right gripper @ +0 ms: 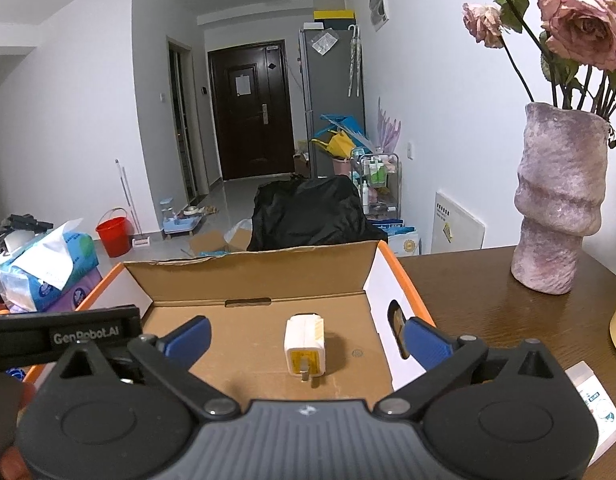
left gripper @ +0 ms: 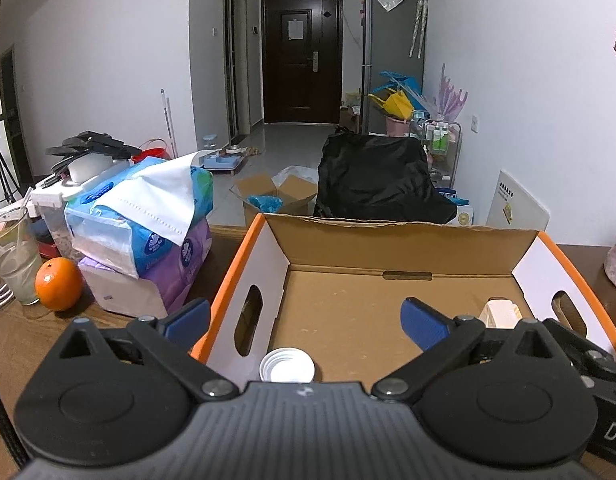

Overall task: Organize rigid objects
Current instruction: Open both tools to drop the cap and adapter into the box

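Observation:
An open cardboard box point(left gripper: 407, 236) with orange-edged white sides stands on the brown table. A white screw cap point(left gripper: 287, 367) lies on the box floor near its front left corner, just below my left gripper point(left gripper: 306, 316), which is open and holds nothing. A cream plug adapter point(right gripper: 306, 343) lies on the box floor point(right gripper: 248, 344), between the wide-open fingers of my right gripper point(right gripper: 308, 338), untouched by the blue pads point(right gripper: 423, 344). The same adapter point(left gripper: 501, 313) shows at the right in the left wrist view. The left gripper's body point(right gripper: 60, 334) appears at the left of the right wrist view.
Tissue packs point(left gripper: 148, 220), an orange point(left gripper: 58, 283) and a glass point(left gripper: 14, 264) crowd the table left of the box. A mauve vase of dried roses point(right gripper: 559, 200) stands on the right. A white device point(right gripper: 595, 404) lies at the table's right front. A black-covered chair point(left gripper: 379, 180) stands behind.

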Tool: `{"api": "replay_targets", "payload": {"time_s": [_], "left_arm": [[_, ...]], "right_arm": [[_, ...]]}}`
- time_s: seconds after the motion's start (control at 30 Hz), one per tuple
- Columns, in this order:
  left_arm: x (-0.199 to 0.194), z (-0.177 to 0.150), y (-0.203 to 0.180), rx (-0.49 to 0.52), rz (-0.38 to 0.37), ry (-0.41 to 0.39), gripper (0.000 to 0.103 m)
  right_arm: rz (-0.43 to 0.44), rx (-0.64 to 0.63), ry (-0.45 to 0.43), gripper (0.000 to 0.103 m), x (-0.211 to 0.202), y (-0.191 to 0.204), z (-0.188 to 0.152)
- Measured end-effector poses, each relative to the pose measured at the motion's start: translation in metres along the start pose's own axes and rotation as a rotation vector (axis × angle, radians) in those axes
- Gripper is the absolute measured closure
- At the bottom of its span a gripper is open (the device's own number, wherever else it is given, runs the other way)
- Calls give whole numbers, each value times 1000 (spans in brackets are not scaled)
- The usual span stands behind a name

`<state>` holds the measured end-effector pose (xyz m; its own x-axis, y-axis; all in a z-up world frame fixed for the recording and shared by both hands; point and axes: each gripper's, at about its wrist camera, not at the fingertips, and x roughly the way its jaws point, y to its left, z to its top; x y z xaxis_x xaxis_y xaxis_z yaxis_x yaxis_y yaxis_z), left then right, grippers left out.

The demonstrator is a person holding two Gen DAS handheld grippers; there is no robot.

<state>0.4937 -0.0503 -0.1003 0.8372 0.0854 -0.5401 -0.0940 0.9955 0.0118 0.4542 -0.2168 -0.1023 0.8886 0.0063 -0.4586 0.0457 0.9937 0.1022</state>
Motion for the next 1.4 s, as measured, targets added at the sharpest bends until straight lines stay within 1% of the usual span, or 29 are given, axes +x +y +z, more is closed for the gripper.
{"api": "replay_targets", "payload": {"time_s": [0.2, 0.7, 1.1, 1.4], "left_arm": [[-7, 1, 2, -14, 7, -6, 0], [-52, -10, 12, -5, 7, -73, 0], [-94, -31, 24, 6, -15, -96, 0], [-122, -49, 43, -7, -18, -105, 0]], "right_arm": [[-3, 3, -15, 0, -9, -2, 0], [14, 2, -75, 0, -56, -9, -4], [23, -25, -109, 0, -101, -6, -19], [31, -61, -102, 0, -127, -3, -36]]}}
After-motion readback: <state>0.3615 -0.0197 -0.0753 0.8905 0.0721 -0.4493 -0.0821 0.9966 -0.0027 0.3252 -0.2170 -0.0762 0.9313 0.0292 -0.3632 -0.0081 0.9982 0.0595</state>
